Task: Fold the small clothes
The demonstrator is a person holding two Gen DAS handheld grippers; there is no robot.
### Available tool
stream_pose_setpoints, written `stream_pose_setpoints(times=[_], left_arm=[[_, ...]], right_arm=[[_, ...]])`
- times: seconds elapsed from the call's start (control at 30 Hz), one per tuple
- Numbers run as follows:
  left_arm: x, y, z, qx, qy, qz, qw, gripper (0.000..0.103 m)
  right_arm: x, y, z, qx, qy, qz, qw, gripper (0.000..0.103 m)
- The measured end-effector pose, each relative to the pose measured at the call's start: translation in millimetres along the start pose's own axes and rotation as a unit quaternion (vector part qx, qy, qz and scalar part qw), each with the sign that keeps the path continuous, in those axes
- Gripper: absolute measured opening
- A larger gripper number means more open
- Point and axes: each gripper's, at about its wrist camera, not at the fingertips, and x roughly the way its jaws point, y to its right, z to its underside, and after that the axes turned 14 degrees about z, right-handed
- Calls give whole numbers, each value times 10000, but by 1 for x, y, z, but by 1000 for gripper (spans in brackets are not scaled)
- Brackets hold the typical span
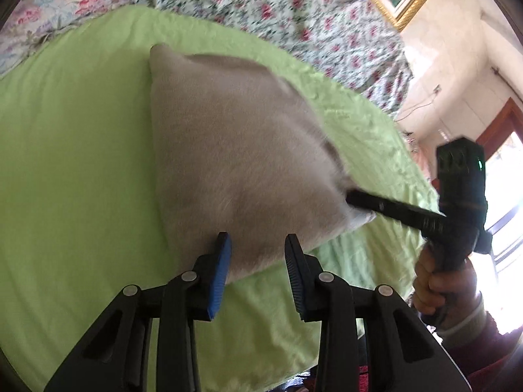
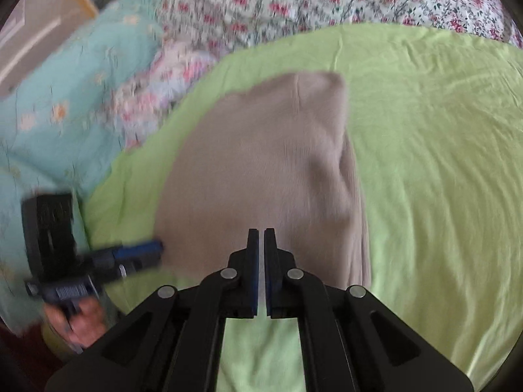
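Left wrist view: beige knit garment [image 1: 235,150] lies on the lime-green sheet [image 1: 65,163] of a bed, near its front edge, already folded into a compact panel.
Left gripper [image 1: 258,254]: jaws part-way apart, straddling the garment's near hem; pads do not appear to press the cloth.
Right gripper [image 1: 351,196]: jaws closed, tip at the garment's near right corner; whether cloth is pinched cannot be told.
Right wrist view: right gripper [image 2: 261,238] over the near edge; left gripper [image 2: 153,248] at the left corner, blurred.
Step in hand (judgement): securing both near corners for the next fold.
Advice: grip both corners evenly, lift together, keep the hem taut, lay edge to edge.
Containers: none visible; floral quilt [image 1: 294,9] lies beyond.
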Motion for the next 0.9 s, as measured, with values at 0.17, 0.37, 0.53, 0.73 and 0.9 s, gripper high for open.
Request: stream_pose_setpoints(times=[0.17,0.37,0.53,0.73,0.9], left_arm=[[10,-8,6,-118,-44,-53,9999,34],[14,-5,10,-35,-100,-194,9998,36],[14,-5,10,2,-125,-216,9997,36],[-6,9,3,45,-15,-173,9998,36],[-30,11,-11,66,346,-235,9991,38]], right_arm=[[24,26,24,186,-222,500,9983,0],[25,35,23,405,-218,438,9980,0],[23,40,27,531,-205,362,9977,0],[2,34,12,638,-89,405,9971,4],[-2,31,-36,717,350,305,9963,4]])
